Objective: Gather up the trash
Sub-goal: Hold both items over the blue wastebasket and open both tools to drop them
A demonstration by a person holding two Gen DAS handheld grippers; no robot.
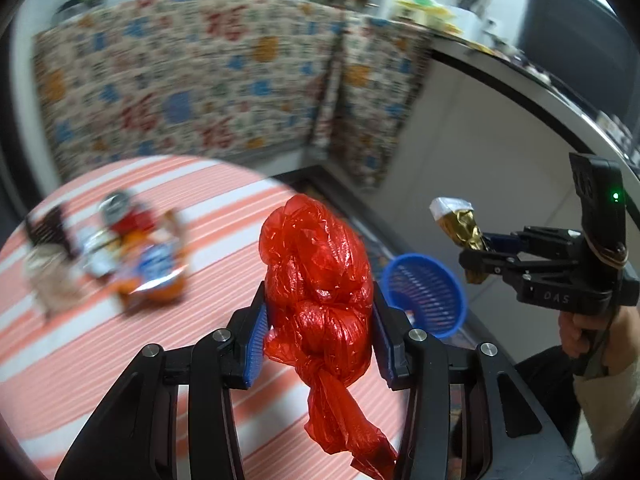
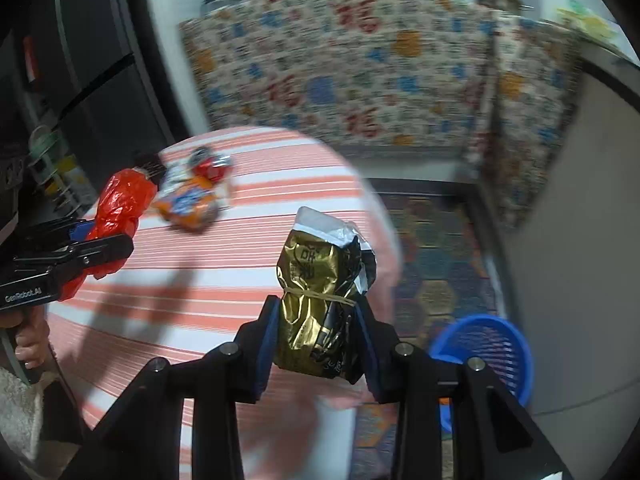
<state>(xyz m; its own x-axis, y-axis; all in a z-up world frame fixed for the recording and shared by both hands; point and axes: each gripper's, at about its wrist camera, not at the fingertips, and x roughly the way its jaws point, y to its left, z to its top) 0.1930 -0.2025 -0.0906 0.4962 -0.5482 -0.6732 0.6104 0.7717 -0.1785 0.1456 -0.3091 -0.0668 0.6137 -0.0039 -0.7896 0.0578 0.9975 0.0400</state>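
Clamped between the blue pads of the left gripper [image 1: 320,320] is a knotted red plastic bag [image 1: 316,280], its tail hanging below the jaws; the jaws are clenched on it. Held likewise by the right gripper [image 2: 316,336] is a crumpled gold foil packet [image 2: 320,300] bound with a rubber band, the pads pressing both its sides. Both pieces are carried in the air above the striped worktop [image 1: 100,360], neither yet dropped.

Judged from this, the task is partly done: two pieces are picked up but not delivered. A blue basket [image 1: 426,294] stands on the floor beyond the worktop edge, and it is taken to be the likely bin; little can be made out inside it. Left on the worktop, well apart from both grippers, is a blurred pile of wrappers [image 1: 132,256], with an orange packet and a red can-like item among them, so more collecting is expected.

From the left wrist view, the right gripper is seen side-on with the gold packet in its tips, a hand [image 1: 584,332] on its handle, and the basket just beside the red bag in the picture. From the right wrist view, the patterned floor mat [image 2: 436,248] under the basket is shown, and the dark cabinet [image 2: 80,80] at the far left, neither visible from the other side.
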